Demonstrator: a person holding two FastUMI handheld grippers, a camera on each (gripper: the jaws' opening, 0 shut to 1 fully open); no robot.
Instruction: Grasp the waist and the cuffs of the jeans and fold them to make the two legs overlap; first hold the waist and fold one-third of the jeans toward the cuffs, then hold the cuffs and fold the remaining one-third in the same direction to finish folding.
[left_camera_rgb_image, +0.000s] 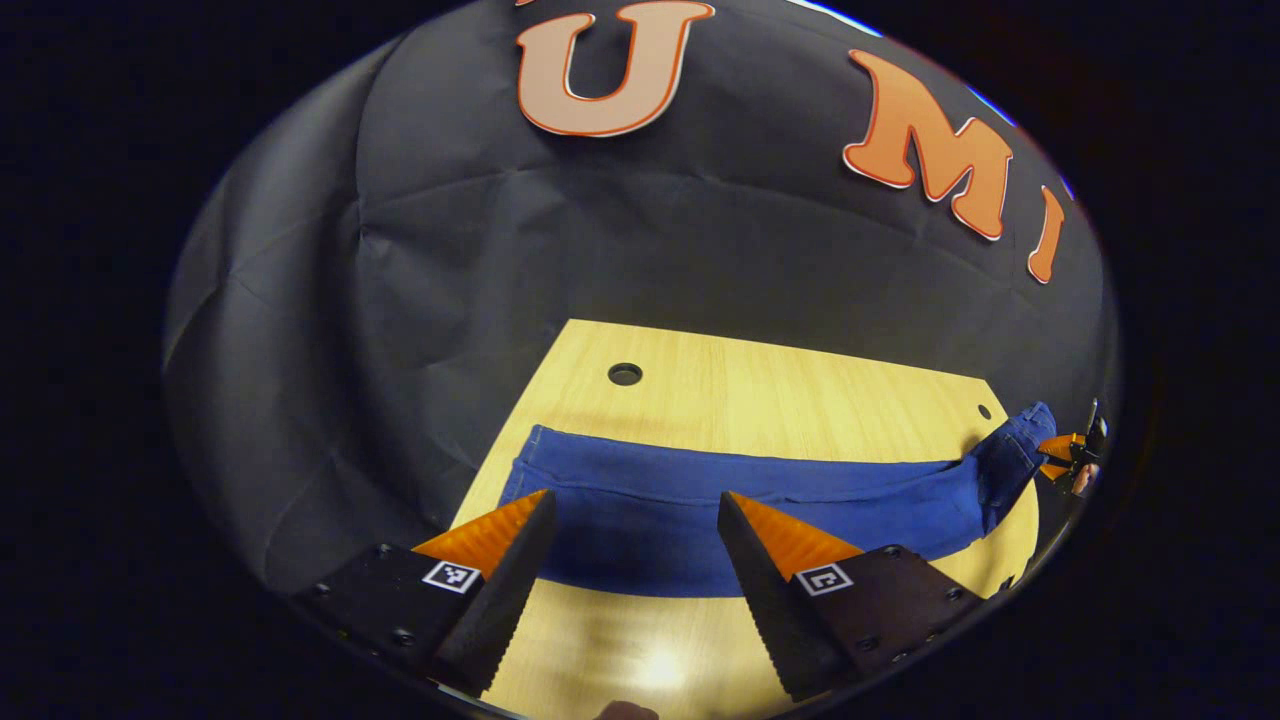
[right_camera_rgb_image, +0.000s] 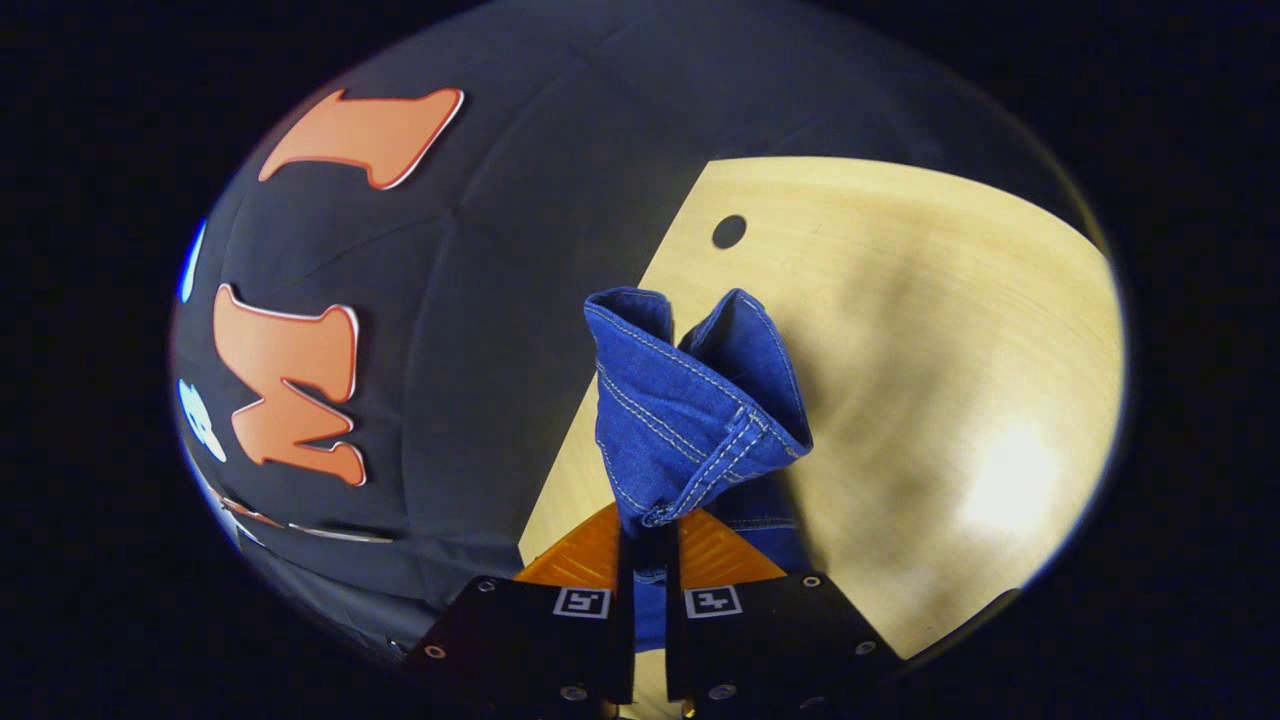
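Observation:
Blue jeans (left_camera_rgb_image: 740, 500) lie in a long band across the wooden table (left_camera_rgb_image: 760, 385), one leg over the other. My left gripper (left_camera_rgb_image: 635, 497) hovers open over the band's wide left part, fingers astride the cloth without touching it. At the band's far right, the narrow end is lifted off the table by my right gripper (left_camera_rgb_image: 1065, 455). In the right gripper view that gripper (right_camera_rgb_image: 650, 535) is shut on a stitched, hemmed end of the jeans (right_camera_rgb_image: 700, 400), apparently the cuffs, which stands up in a bunch above the fingers.
The table (right_camera_rgb_image: 950, 300) has a round hole (left_camera_rgb_image: 625, 374) near its back left and a smaller hole (left_camera_rgb_image: 984, 411) at the back right. Black cloth wall closes in behind the table edge. Bare wood lies in front of the jeans.

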